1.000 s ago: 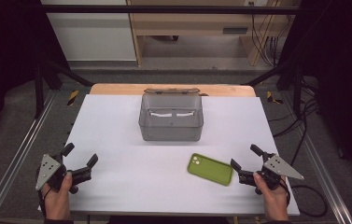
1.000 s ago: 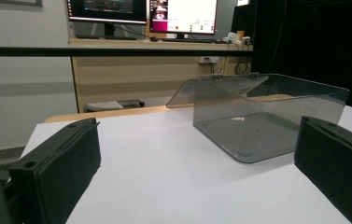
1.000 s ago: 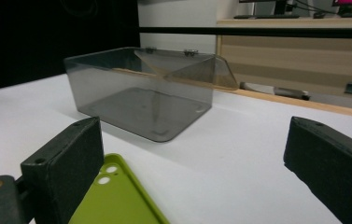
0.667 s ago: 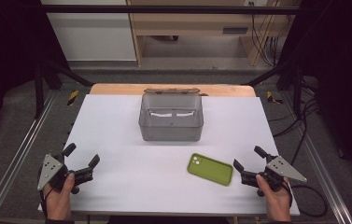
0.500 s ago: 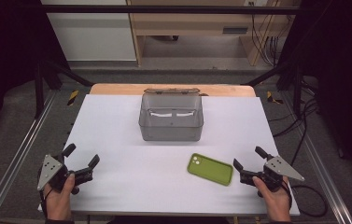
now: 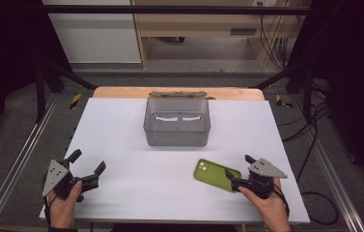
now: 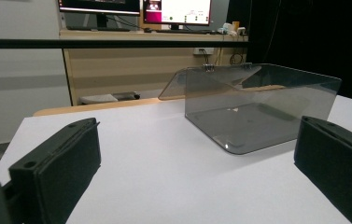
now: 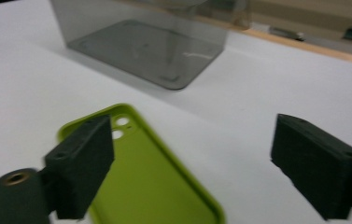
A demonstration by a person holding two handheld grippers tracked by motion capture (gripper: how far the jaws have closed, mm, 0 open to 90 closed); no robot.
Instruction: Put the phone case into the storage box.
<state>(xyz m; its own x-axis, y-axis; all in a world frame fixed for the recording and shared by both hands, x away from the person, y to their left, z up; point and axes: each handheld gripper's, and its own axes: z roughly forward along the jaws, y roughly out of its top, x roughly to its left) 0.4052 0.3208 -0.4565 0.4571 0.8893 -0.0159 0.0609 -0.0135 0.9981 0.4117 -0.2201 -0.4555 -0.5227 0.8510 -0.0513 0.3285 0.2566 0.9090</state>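
From the high view, the green phone case (image 6: 217, 174) lies flat on the white worktop (image 6: 121, 145), in front and to the right of the clear box (image 6: 177, 122). The right gripper (image 6: 235, 170) is at its near end, jaws apart and just closing, nothing gripped. The left gripper (image 6: 89, 166) waits well apart, jaws wide.

In the left gripper view, the box (image 7: 257, 105) stands ahead, unobstructed.

In the right gripper view, the case (image 8: 150, 177) lies under the left jaw, not centred between the two; closing now could nudge the thin, flat case away.
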